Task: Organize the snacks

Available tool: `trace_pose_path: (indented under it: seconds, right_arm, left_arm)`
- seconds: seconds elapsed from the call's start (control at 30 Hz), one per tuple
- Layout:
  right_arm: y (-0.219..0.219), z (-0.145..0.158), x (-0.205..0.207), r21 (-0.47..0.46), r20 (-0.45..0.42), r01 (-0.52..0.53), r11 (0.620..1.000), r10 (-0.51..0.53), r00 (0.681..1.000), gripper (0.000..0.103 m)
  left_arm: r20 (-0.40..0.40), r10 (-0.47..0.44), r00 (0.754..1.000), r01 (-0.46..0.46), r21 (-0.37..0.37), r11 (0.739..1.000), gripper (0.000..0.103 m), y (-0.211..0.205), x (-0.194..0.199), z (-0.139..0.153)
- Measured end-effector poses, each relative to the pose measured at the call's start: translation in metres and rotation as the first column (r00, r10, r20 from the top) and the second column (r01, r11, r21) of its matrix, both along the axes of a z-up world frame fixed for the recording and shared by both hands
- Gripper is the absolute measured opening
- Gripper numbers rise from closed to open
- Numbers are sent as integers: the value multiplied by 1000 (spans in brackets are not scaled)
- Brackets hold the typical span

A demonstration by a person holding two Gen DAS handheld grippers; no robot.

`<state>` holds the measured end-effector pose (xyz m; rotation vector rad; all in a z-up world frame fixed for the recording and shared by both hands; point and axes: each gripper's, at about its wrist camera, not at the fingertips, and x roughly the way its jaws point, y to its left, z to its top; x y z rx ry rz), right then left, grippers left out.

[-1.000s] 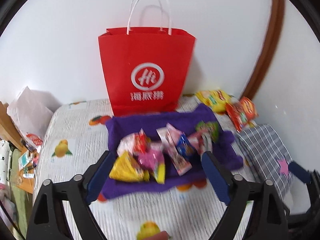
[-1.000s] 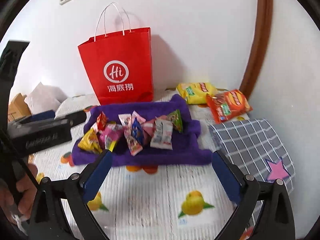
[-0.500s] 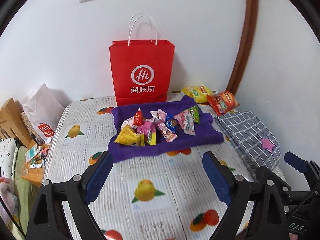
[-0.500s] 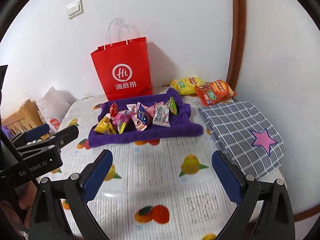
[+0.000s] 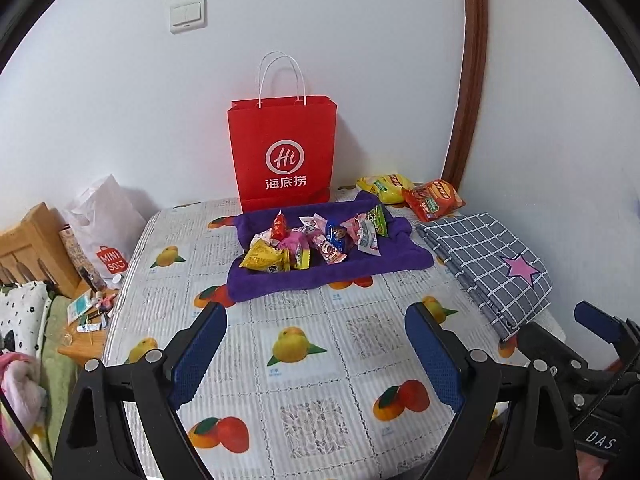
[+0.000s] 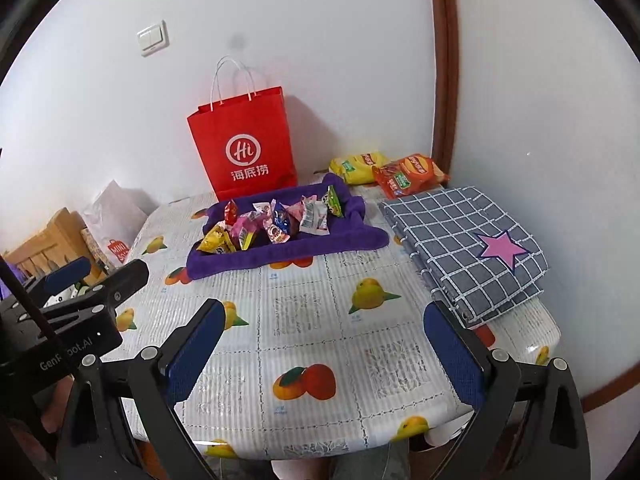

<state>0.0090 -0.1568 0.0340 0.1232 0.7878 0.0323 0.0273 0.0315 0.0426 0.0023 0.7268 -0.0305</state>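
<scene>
Several small snack packets (image 5: pixel 316 240) lie in a heap on a purple towel (image 5: pixel 360 268) at the middle back of the table; they also show in the right wrist view (image 6: pixel 276 224) on the towel (image 6: pixel 340 244). A yellow chip bag (image 5: pixel 384 188) and an orange-red chip bag (image 5: pixel 434 199) lie at the back right. A red paper bag (image 5: pixel 282 152) stands upright against the wall behind the towel. My left gripper (image 5: pixel 316 352) is open and empty over the near table. My right gripper (image 6: pixel 324 352) is open and empty, also near the front edge.
A folded grey checked cloth (image 5: pixel 488 264) with a pink star lies at the right side of the table (image 5: pixel 312 400). A white Miniso bag (image 5: pixel 106 232) and wooden furniture (image 5: pixel 28 248) stand left of the table. The wall is close behind.
Both grippers have pulled back from the towel toward the table's front edge. The snacks now look smaller and farther away. Nothing was picked up.
</scene>
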Motion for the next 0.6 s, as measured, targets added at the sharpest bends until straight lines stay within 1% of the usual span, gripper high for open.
trace_pose_path:
  seconds: [0.07, 0.47, 0.6]
  right_arm:
    - [-1, 1, -5, 2, 6, 5, 1000, -5, 1000, 99]
    - [2, 6, -19, -4, 29, 19, 1000, -19, 999, 99]
    - [2, 6, -21, 0, 31, 20, 1000, -20, 999, 99]
  left_arm:
    - [-2, 0, 1000, 0, -13, 1000, 91, 0, -4, 0]
    - [-3, 2, 1000, -2, -14, 1000, 91, 0, -14, 0]
    - [-14, -8, 1000, 7, -34, 999, 91, 1, -14, -2]
